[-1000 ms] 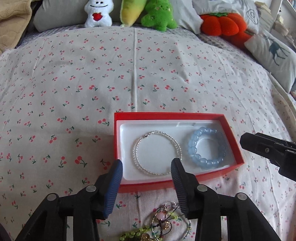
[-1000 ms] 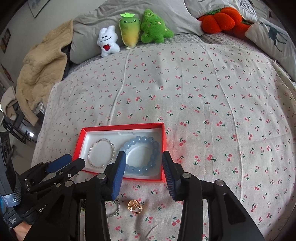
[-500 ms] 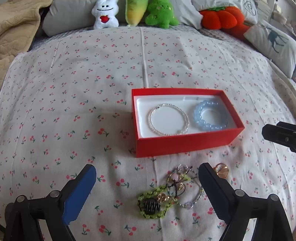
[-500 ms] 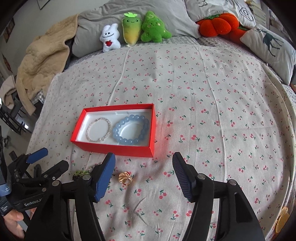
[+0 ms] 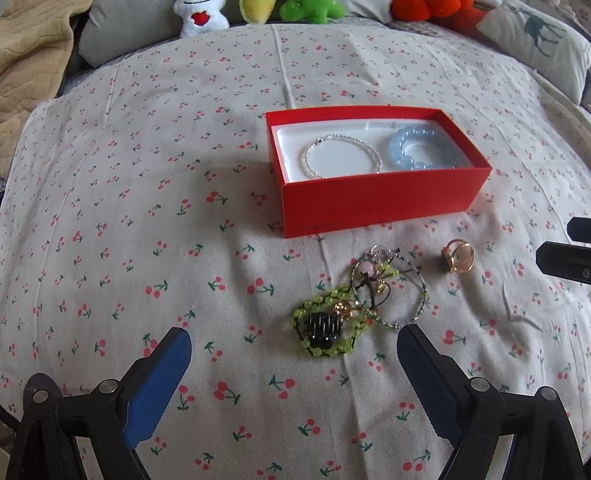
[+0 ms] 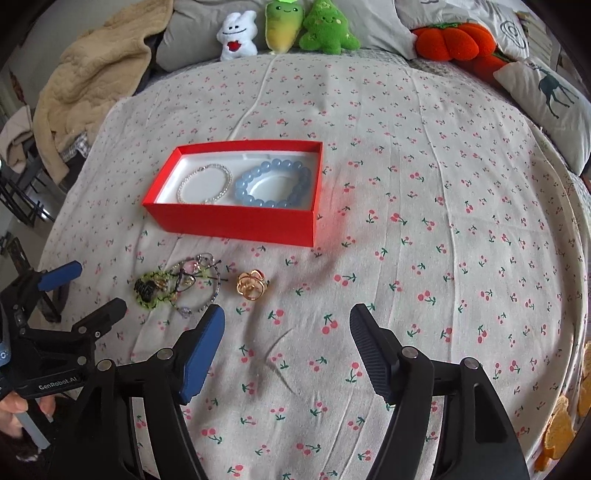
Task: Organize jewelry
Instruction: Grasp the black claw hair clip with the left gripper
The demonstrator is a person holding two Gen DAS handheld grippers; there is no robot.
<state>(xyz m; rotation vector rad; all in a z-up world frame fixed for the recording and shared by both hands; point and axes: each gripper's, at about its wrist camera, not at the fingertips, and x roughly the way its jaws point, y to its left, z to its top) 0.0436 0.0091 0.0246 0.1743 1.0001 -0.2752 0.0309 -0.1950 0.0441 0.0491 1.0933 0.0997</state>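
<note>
Left gripper: fingers spread wide, holding nothing, hovering over the bed just short of the jewelry tangle; its lower body is cut off by the frame edge.

Jewelry tangle: green beaded loop, dark comb-like piece, thin beaded chains and a pink bead, knotted together on the cherry-print sheet. Individual pieces are hard to separate; how many there are cannot be told.

Gold ring: lies alone just right of the tangle, apart from it, in front of the red box.

Red box: open, white-lined. Inside, a pearl bracelet on the left and a blue bead bracelet on the right, side by side; in the left wrist view the near wall hides the lower edge of both.

Right gripper: fingers parted, gripping nothing, above bare sheet right of the ring. In the left wrist view only its tips enter from the right edge.

Open room: broad bare sheet left of the box, beyond it, and to the right as far as the bed's edge. Plush toys and pillows line the far end.
</note>
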